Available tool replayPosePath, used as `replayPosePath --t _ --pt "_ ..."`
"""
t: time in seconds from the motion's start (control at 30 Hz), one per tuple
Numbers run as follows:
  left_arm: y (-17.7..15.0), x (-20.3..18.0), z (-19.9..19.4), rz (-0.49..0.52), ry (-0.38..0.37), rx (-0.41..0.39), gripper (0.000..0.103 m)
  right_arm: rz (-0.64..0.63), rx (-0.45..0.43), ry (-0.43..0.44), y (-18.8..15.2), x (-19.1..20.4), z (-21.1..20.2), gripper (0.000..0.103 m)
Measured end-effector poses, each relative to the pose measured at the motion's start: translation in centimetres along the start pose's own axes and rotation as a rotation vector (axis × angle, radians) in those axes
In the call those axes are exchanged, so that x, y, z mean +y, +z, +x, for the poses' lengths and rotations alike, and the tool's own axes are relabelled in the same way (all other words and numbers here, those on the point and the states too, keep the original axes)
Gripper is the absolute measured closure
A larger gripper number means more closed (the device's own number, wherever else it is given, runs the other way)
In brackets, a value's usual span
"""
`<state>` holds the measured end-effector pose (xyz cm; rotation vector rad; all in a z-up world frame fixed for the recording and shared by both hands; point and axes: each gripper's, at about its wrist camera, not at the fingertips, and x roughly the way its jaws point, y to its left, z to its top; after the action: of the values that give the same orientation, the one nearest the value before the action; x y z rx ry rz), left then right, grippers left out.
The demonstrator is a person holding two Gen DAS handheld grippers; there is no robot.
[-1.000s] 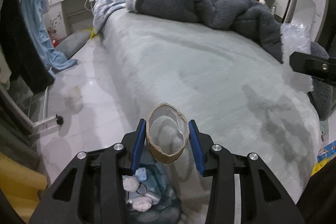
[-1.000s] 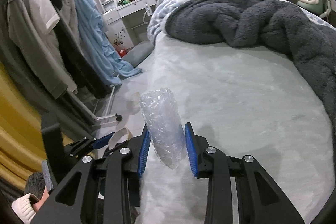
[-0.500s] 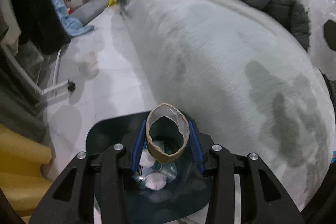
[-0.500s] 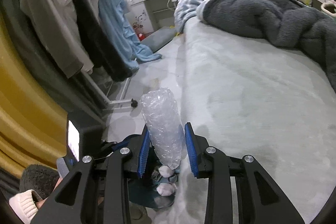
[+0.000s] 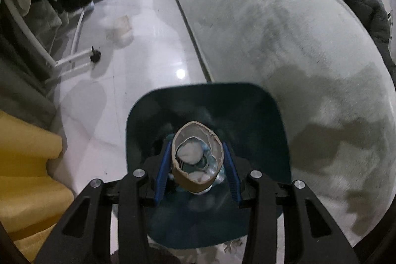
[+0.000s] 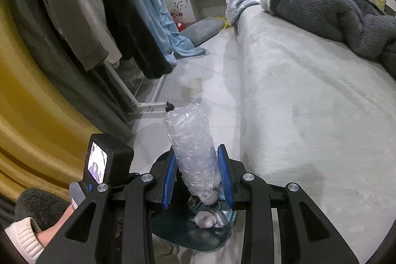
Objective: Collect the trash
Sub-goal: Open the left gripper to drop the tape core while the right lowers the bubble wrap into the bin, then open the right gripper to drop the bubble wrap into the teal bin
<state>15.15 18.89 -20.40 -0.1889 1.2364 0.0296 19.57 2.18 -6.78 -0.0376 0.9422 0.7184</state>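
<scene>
My left gripper [image 5: 197, 166] is shut on a brown cardboard tube [image 5: 184, 178], pointing steeply down over the mouth of a dark teal trash bin [image 5: 262, 115]. White crumpled tissues [image 5: 190, 152] show through the tube, lying inside the bin. My right gripper [image 6: 196, 178] is shut on a roll of clear bubble wrap [image 6: 190, 140] that stands up between the blue pads. It hangs beside the bed, above the teal bin [image 6: 173, 234], where more tissues [image 6: 205, 222] lie. The left gripper's black body with its small screen [image 6: 97, 165] sits at the lower left.
A grey-green bed [image 5: 284, 29] fills the right, with a dark fleece blanket [image 6: 329, 11] on it. A clothes rack's white foot [image 5: 74, 61] and hanging clothes [image 6: 118, 16] stand left on the glossy white floor. A yellow curtain [image 6: 29, 103] lines the left edge. A person's sleeve [image 6: 22, 236] shows low.
Both grippers swung down and left from over the bed toward the bin. The bin's mouth has grown large under the left gripper. The tube and bubble wrap stayed held.
</scene>
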Motion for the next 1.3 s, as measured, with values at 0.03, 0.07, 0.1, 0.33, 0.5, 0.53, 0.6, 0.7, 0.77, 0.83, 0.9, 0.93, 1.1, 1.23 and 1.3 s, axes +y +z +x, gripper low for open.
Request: replayPosePath --t 0.03,0.07,0.1,0.33,0.5,0.53,0.6,0.7,0.77,0.83,0.9,0.93,1.1,1.23,1.3 --pt "-0.2 0.3 0.2 -0.003 -0.007 0.016 0.059 -0.005 0.007 0.0 0.0 0.2 0.4 0.07" --pt "-0.3 0.5 0.3 -0.009 -0.015 0.03 0.056 -0.008 0.014 -0.002 0.0 0.4 0.8 0.07" --pt "-0.6 0.8 0.4 -0.015 -0.02 0.043 0.055 -0.011 0.022 -0.004 -0.1 0.6 1.2 0.07" --pt "-1.2 2.6 -0.6 -0.054 -0.043 0.051 0.032 -0.026 0.119 -0.025 -0.9 1.3 5.0 0.07" --pt "-1.5 3.8 -2.2 -0.063 -0.043 0.021 0.023 -0.04 0.217 -0.047 -2.2 1.4 8.0 0.07" --pt "-1.5 4.0 -2.4 -0.062 -0.043 0.012 0.023 -0.035 0.23 -0.045 -2.5 1.4 8.4 0.07" --pt "-1.4 4.5 -3.2 -0.059 -0.043 -0.017 0.02 -0.02 0.256 -0.039 -2.9 1.2 9.3 0.07" --pt "-1.5 5.2 -5.0 -0.064 -0.042 -0.085 0.019 0.003 0.307 -0.041 -3.6 1.0 11.2 0.07" --pt "-1.8 5.6 -6.3 -0.068 -0.042 -0.127 0.017 0.004 0.347 -0.055 -4.3 0.7 12.7 0.07" --pt "-2.1 6.0 -7.5 -0.067 -0.036 -0.164 0.016 0.008 0.375 -0.062 -4.9 0.5 13.8 0.07" --pt "-2.4 6.3 -8.8 -0.056 -0.03 -0.199 0.015 0.009 0.403 -0.068 -5.4 0.4 14.7 0.07" --pt "-2.6 6.3 -9.4 -0.045 -0.022 -0.216 0.015 0.003 0.42 -0.074 -5.7 0.5 15.1 0.07" --pt "-3.6 6.8 -11.9 -0.033 -0.017 -0.285 0.015 -0.033 0.469 -0.101 -6.6 1.1 16.4 0.07" --pt "-4.2 6.9 -14.7 -0.035 -0.011 -0.365 0.013 -0.039 0.483 -0.1 -7.0 1.3 16.6 0.07" --pt "-4.4 6.8 -16.0 -0.046 -0.019 -0.402 0.013 -0.044 0.483 -0.1 -7.0 1.4 16.5 0.069"
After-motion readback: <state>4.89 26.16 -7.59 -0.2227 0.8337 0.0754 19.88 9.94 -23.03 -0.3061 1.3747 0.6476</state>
